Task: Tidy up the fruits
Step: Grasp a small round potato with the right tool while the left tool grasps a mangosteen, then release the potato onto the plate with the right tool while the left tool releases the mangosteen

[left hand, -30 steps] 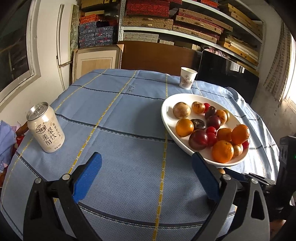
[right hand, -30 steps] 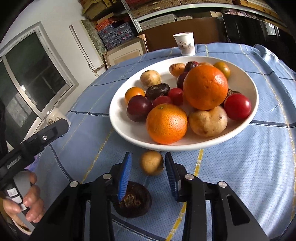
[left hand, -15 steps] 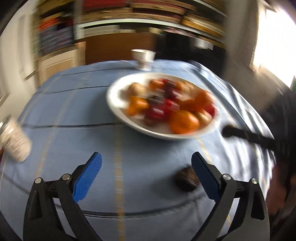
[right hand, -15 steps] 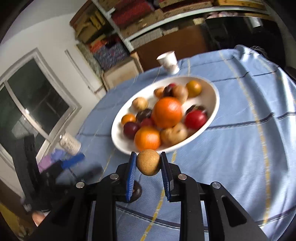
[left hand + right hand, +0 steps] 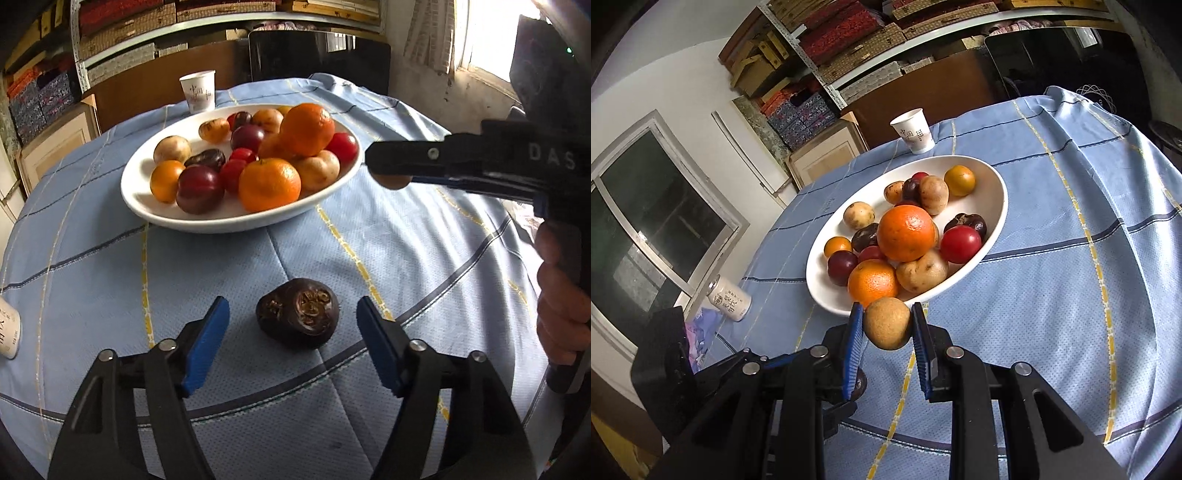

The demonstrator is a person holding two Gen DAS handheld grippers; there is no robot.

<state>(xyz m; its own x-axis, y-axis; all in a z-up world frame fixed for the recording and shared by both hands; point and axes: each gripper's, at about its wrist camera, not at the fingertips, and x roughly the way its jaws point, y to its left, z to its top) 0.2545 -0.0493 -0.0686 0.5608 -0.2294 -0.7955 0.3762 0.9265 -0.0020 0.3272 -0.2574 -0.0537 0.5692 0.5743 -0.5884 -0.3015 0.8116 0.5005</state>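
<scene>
Two hand-held grippers work over a round table with a blue checked tablecloth (image 5: 110,280). The right gripper (image 5: 887,325) pinches a small round tan fruit (image 5: 887,323) between its blue pads, lifted just short of the near rim of a white oval plate (image 5: 997,192) heaped with oranges, plums and other fruit. The left gripper (image 5: 292,325) is closing on a dark brown, knobbly fruit (image 5: 298,312) lying on the cloth between its pads, which do not yet touch it.

To do this well, the right hand should probably carry the tan fruit over the rim and set it in a bare patch, not on the pile, where it could roll. The left should centre the dark fruit and squeeze gently.
</scene>
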